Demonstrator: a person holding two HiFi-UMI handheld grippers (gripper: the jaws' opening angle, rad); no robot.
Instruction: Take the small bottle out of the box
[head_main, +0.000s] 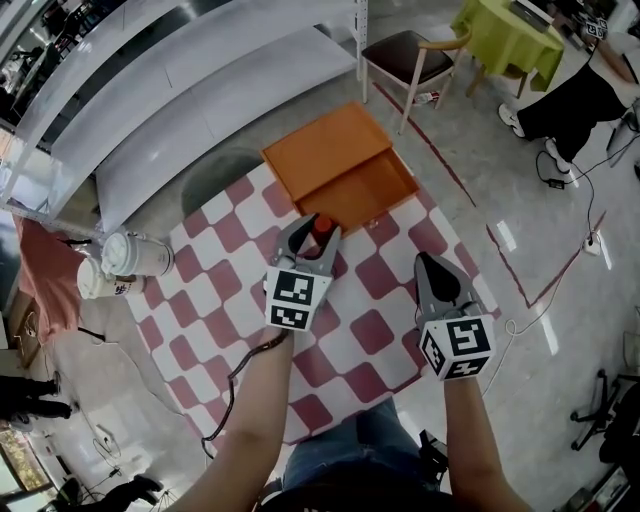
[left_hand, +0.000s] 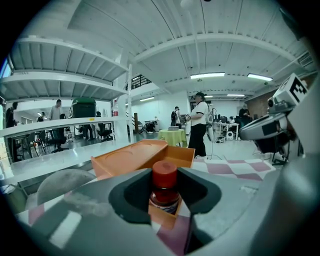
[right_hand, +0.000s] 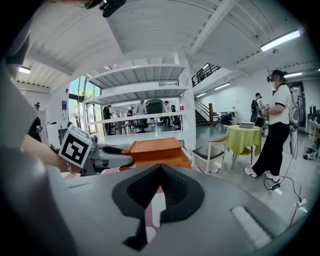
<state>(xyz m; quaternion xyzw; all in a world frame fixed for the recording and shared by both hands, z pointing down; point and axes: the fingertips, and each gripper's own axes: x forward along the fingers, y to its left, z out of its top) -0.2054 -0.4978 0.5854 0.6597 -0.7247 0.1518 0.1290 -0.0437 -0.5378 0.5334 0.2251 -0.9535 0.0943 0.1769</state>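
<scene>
Small red-capped bottle (head_main: 322, 226) of dark red liquid stands upright in the near corner of the shallow orange box (head_main: 372, 196), whose flat orange lid (head_main: 330, 140) lies open beyond it, so nothing blocks the way in from my side. I have the left claw (head_main: 316, 236) angled down over the box's near edge and set astride the bottle. In the left gripper view its pads lie against the two sides of the red cap, so I read it as grasping the bottle high up, at the cap rather than the body. That makes sense to me, since the box wall hides the lower half and leaves only the neck and cap free to take. The bottle's base looks to be resting in the box, so I judge the lift is yet to come, and a straight pull upward should clear the low wall. My worry is that a hold this high on a smooth cap could let the bottle tilt. The right claw (head_main: 428, 262) is clenched on nothing, its tips together, hanging over the red-and-white checked worktop (head_main: 380, 330) well to the right of the box, where it stays out of the left one's path.
</scene>
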